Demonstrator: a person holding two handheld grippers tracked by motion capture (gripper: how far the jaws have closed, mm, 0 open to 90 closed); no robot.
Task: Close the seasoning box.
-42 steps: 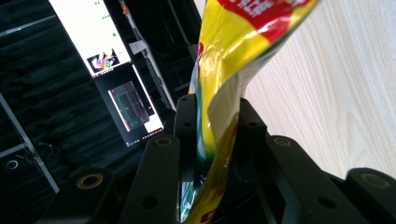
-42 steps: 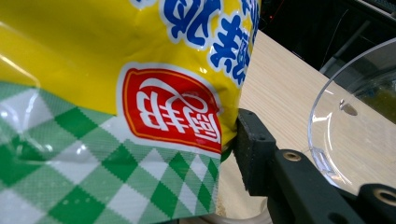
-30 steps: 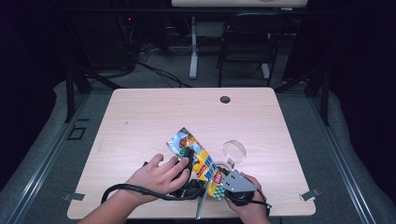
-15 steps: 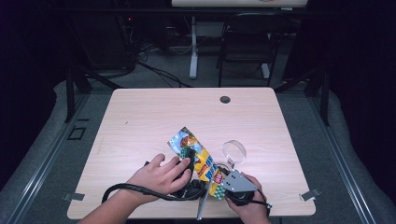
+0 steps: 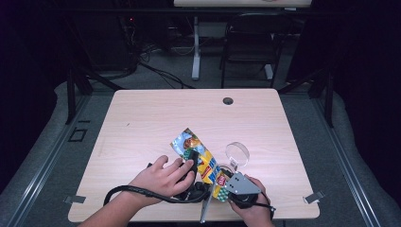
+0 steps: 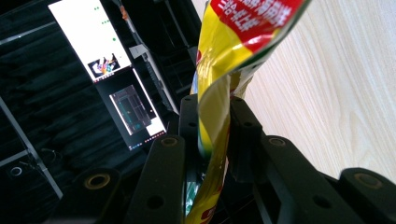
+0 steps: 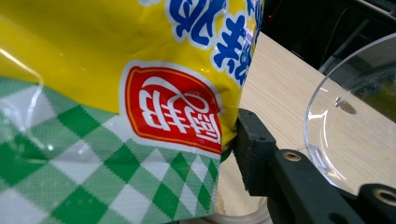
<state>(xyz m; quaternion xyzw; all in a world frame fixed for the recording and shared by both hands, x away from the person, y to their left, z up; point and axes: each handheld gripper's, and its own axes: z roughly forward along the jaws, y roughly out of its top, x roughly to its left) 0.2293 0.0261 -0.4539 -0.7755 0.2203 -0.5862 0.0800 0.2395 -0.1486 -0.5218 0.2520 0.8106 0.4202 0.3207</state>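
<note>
Nothing has shifted; left gripper [image 6: 212, 140] pinches the crinkled yellow-green foil snack bag [image 5: 201, 163], right gripper [image 7: 233, 140] grips its corner beside a clear round plastic dish [image 7: 355, 121].

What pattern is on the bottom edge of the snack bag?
Green and white checks on the snack bag, clearest in the right gripper view.

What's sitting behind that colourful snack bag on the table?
Just beyond the snack bag stands a clear plastic bowl on the wooden table. The tabletop beneath the bag is covered, so anything there stays hidden.
</note>
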